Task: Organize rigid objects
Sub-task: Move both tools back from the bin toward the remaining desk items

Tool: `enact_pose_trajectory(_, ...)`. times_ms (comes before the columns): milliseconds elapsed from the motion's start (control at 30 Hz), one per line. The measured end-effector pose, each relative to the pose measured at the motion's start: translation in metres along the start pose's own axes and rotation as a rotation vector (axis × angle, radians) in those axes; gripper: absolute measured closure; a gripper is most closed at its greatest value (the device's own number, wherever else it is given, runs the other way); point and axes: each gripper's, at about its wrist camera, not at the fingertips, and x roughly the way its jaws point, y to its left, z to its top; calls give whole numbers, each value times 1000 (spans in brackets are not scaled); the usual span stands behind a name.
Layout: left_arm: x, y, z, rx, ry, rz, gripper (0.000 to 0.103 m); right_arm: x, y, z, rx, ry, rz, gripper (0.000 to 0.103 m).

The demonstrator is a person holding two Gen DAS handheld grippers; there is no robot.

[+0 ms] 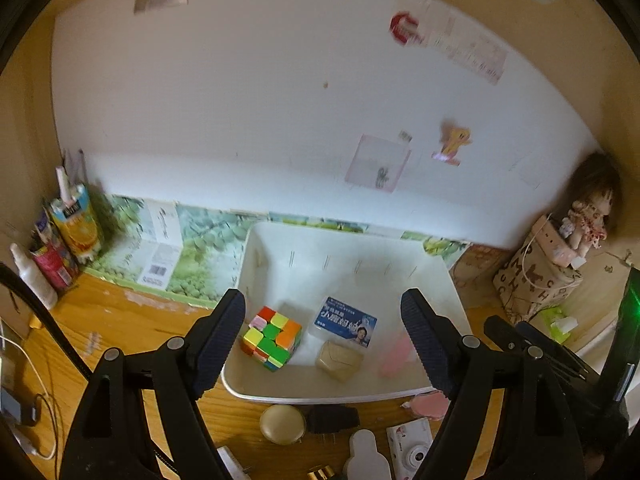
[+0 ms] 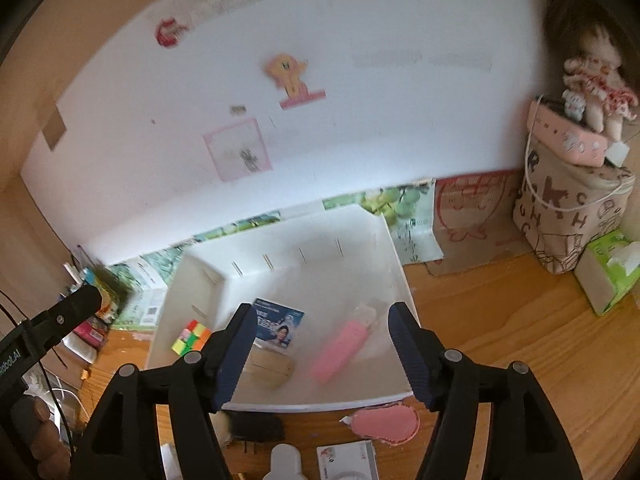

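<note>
your right gripper (image 2: 322,350) and left gripper (image 1: 323,340) both hang released, empty, over the bin (image 2: 394,258) collecting the cube (image 1: 271,338)

Back wall is plain white with a yellow cartoon sticker (image 2: 289,74), a pink-framed note (image 2: 237,149) and a red sticker (image 1: 405,28) stuck on it, plus a strip of green fruit-print paper (image 1: 192,248) running along the bottom edge. Over in the right corner there's a doll (image 2: 592,76) sitting on a pink box (image 2: 566,134) that's on top of a letter-print bag (image 2: 572,216), with a green tissue box (image 2: 610,270) just beside it on the wooden desk (image 2: 520,320). Left corner has a cup of pens (image 1: 74,220) and a white bottle (image 1: 32,276), kinda blurry.
</note>
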Motion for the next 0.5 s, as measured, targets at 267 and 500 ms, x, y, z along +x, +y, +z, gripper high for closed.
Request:
enact_pose_trajectory(267, -37, 0, -6, 22, -69, -39, 20, -40, 4, -4, 0, -78, 19, 29)
enact_pose_trajectory(500, -53, 3, -18, 52, -67, -53, 20, -68, 10, -13, -16, -150, 19, 25)
